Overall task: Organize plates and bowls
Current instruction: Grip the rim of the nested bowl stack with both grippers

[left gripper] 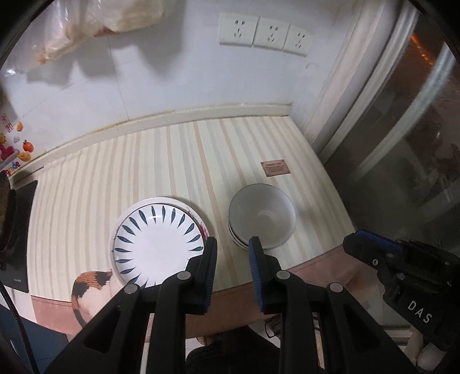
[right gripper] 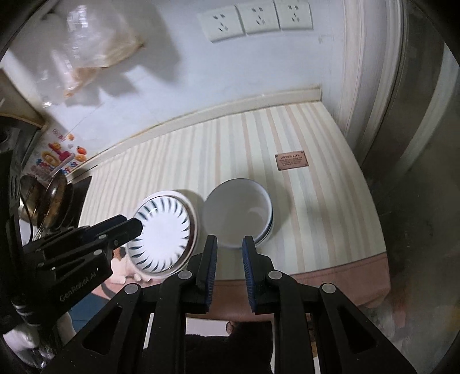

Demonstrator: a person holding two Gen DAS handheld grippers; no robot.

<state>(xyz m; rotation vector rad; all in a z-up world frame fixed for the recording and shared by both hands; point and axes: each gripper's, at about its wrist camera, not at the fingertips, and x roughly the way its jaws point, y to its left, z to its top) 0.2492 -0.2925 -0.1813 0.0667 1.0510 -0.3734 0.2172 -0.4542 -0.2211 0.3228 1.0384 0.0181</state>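
Observation:
A white plate [left gripper: 158, 244] with dark blue leaf marks lies on top of a plate stack on the striped counter [left gripper: 143, 172]. To its right stands a stack of white bowls [left gripper: 263, 214]. My left gripper [left gripper: 233, 241] hovers above the gap between the two stacks, shut and holding nothing. The right gripper [left gripper: 362, 236] shows at the right of that view. In the right wrist view my right gripper [right gripper: 230, 238] hangs over the near rim of the bowls [right gripper: 235, 213], shut and empty. The left gripper [right gripper: 138, 224] reaches in over the plate [right gripper: 164, 233].
A calico cat [left gripper: 89, 284] sits below the counter's front edge under the plates. A black cooktop [left gripper: 17, 230] and a metal pot [right gripper: 54, 201] are at the left. Wall sockets [left gripper: 264, 34] and a hanging plastic bag [left gripper: 100, 23] are behind. A glass door [left gripper: 402, 143] borders the right.

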